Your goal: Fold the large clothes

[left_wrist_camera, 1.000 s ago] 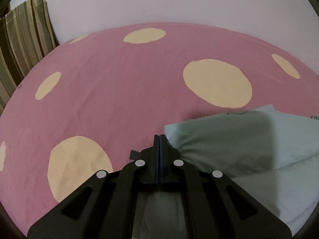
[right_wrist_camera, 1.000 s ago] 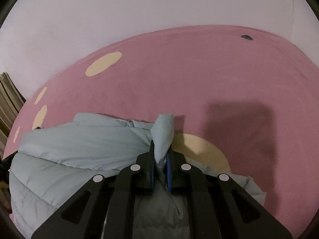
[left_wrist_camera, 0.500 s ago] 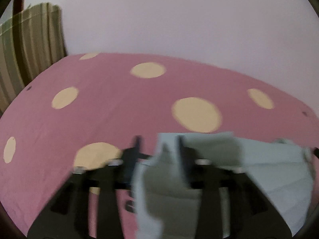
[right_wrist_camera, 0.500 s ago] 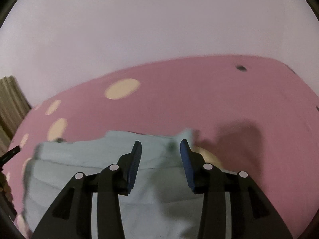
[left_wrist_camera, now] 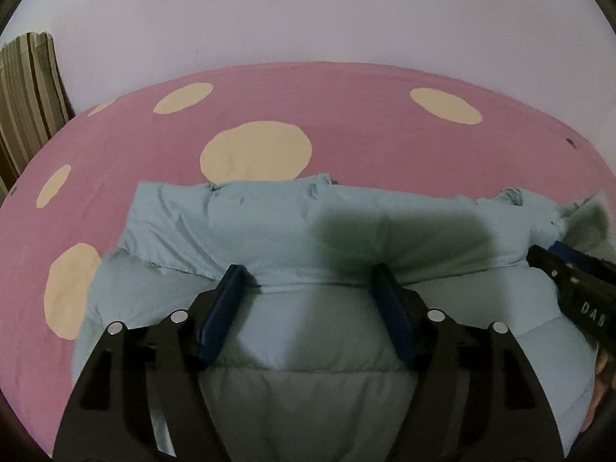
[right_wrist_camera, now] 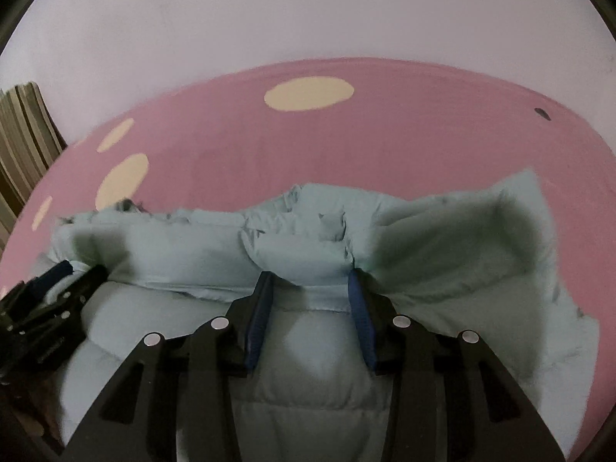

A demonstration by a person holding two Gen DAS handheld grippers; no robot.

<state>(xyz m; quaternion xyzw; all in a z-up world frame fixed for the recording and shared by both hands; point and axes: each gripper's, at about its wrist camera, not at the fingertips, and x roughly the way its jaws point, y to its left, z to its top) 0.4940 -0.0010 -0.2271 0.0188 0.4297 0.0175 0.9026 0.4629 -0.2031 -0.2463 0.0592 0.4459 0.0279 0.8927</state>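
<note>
A pale blue puffer jacket (left_wrist_camera: 269, 223) lies across a pink bed sheet, its far part folded over toward me. My left gripper (left_wrist_camera: 307, 271) hovers over the fold with its jaws opening; the blue pads (left_wrist_camera: 227, 300) stand wide apart and touch nothing. In the right wrist view, the jacket (right_wrist_camera: 442, 238) bunches up into a raised flap on the right. My right gripper (right_wrist_camera: 310, 279) is open, and a fold of fabric sits loose at its tips. Each gripper shows at the edge of the other's view: the right gripper (left_wrist_camera: 569, 269) and the left gripper (right_wrist_camera: 57, 281).
The pink sheet (left_wrist_camera: 154, 146) with cream dots stretches away to a plain pale wall (left_wrist_camera: 308, 11). A striped brown and green cloth (left_wrist_camera: 27, 88) stands at the far left. A small dark speck (right_wrist_camera: 541, 113) lies on the sheet at the far right.
Both grippers were shut on jacket fabric a second ago; both have opened and let it go. Both hands drew back, and more of the jacket now shows below them.
</note>
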